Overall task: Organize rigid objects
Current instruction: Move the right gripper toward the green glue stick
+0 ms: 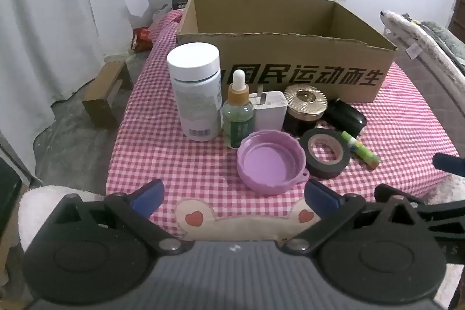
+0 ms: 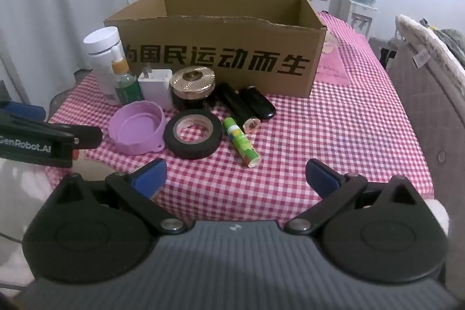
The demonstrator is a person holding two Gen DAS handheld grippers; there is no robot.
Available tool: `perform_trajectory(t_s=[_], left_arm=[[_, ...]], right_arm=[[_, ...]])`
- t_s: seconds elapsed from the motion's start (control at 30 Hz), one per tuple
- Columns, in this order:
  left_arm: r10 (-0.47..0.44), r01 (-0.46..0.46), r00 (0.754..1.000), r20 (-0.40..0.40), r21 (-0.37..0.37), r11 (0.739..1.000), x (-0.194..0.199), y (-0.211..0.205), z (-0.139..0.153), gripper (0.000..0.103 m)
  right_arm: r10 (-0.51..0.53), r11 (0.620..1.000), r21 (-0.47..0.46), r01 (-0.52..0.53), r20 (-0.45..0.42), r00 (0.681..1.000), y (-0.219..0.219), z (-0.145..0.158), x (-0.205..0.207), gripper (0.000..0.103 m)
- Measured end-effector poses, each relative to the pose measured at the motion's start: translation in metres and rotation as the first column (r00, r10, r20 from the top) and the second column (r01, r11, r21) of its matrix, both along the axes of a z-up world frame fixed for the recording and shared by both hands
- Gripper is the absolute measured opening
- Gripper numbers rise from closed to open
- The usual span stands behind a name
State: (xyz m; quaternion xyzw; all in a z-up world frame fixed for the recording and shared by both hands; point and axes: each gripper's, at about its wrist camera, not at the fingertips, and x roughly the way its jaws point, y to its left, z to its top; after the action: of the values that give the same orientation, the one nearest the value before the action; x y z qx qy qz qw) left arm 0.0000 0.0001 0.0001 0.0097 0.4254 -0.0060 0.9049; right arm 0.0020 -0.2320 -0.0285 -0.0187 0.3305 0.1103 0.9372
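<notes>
While both grippers hang over the near edge of the checked cloth [image 1: 180,153], nothing is between their fingers.

Left gripper [image 1: 232,198]: jaws spread wide and empty — blue pads [image 1: 148,196] apart above the cloth's near hem, short of the lid.
Right gripper [image 2: 235,179]: jaws equally wide, empty, tilted down toward the cloth in front of the tape.
Box [image 1: 305,69]: open cardboard carton at the far side of the cloth, black printed characters on its front wall; what can be seen of its inside looks bare.
Bottle [image 1: 196,89]: tall, white cap, upright at the left end of the row, just before the box's left corner.
Dropper [image 1: 238,112]: small green bottle, upright, touching or just beside the tall bottle.
Charger [image 1: 268,111]: white plug block, prongs up, between dropper and jar.
Jar [image 1: 303,109]: dark, gold ribbed top, upright.
Lid [image 1: 270,161]: purple, lying open side up, nearest the left gripper.
Tape [image 1: 324,153]: black roll, flat, just right of the lid.
Glue stick [image 2: 241,145]: green, lying down beside the tape.
Black cases [image 2: 247,103]: two dark oblong things lying between jar and box — kind unclear.
</notes>
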Motion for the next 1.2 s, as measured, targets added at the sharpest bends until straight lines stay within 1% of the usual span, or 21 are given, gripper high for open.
perform_trajectory(t_s=[0.07, 0.1, 0.2, 0.23, 0.27, 0.43, 0.53, 1.2], left_arm=[[-0.002, 0.002, 1.0, -0.003, -0.001, 1.0, 0.0, 0.0, 0.0, 0.103], [-0.002, 0.002, 1.0, -0.002, -0.004, 1.0, 0.0, 0.0, 0.0, 0.103], [-0.003, 0.003, 1.0, 0.003, 0.002, 1.0, -0.002, -0.001, 0.0, 0.103], [-0.001, 0.001, 1.0, -0.002, 0.005, 1.0, 0.002, 0.005, -0.006, 0.103], [-0.001, 0.001, 1.0, -0.005, 0.004, 1.0, 0.003, 0.006, -0.006, 0.103], [0.016, -0.016, 1.0, -0.022, -0.005, 1.0, 0.003, 0.008, -0.006, 0.103], [0.026, -0.026, 0.999, -0.033, -0.004, 1.0, 0.005, 0.009, -0.008, 0.103], [0.05, -0.049, 0.998, -0.039, 0.024, 0.999, 0.011, 0.012, -0.011, 0.103]], right_arm=[[-0.002, 1.0, -0.005, 0.002, 0.005, 1.0, 0.0, 0.0, 0.0, 0.102], [-0.003, 1.0, -0.023, 0.004, 0.015, 1.0, 0.001, 0.0, 0.0, 0.102], [-0.001, 1.0, -0.001, 0.001, 0.012, 1.0, 0.0, 0.0, 0.001, 0.102], [-0.003, 1.0, 0.008, 0.003, 0.007, 1.0, 0.0, 0.001, 0.002, 0.102], [-0.003, 1.0, 0.016, 0.003, 0.003, 1.0, 0.004, 0.006, 0.004, 0.102], [-0.004, 0.999, 0.033, 0.004, 0.004, 1.0, 0.001, 0.008, 0.008, 0.102], [0.011, 1.0, 0.027, -0.011, 0.011, 1.0, 0.0, 0.002, 0.001, 0.102], [0.025, 0.999, 0.03, -0.025, 0.007, 1.0, 0.006, 0.007, 0.005, 0.102]])
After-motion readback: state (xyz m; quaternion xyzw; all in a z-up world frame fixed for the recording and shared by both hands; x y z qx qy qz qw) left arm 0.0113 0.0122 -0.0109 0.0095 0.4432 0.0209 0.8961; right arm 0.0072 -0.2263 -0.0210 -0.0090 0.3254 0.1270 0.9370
